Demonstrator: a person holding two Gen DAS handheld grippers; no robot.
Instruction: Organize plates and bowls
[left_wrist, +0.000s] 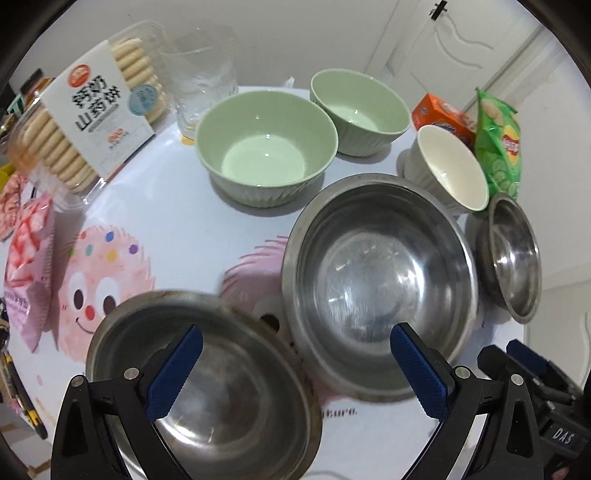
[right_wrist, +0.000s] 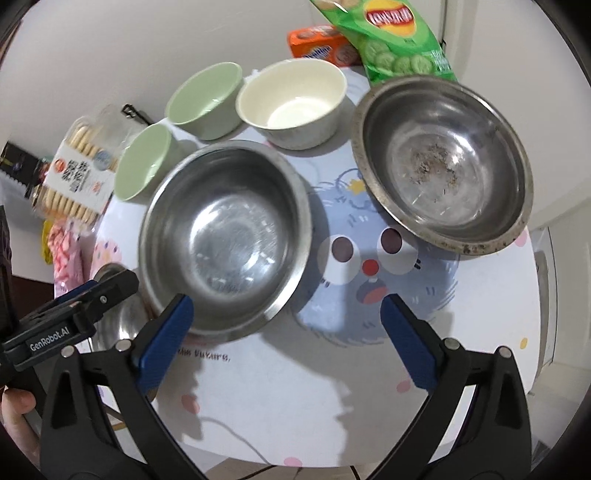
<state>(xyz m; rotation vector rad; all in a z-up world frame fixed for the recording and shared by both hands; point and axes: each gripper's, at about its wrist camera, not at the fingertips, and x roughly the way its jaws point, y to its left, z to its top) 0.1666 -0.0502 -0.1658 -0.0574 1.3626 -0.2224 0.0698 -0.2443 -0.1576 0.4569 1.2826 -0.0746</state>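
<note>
Pastel bowls, steel bowls, cartoon tablecloth

Two pale green bowls (left_wrist: 266, 147) (left_wrist: 360, 110), a cream bowl (right_wrist: 291, 99), silver bowls (left_wrist: 376, 284); white tablecloth (right_wrist: 295, 387) printed with pink and blue fuzzy faces.

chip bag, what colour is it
Green, with a red and yellow logo; the chip bag shows best in the right wrist view.

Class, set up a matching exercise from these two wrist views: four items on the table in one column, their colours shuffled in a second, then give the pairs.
Items
1. chip bag
2. biscuit box
3. bowl beside the chip bag
4. large middle bowl

Colours
A. cream
B. bare steel
C. green
D. orange

Pairs: 1-C, 2-D, 3-A, 4-B
</note>
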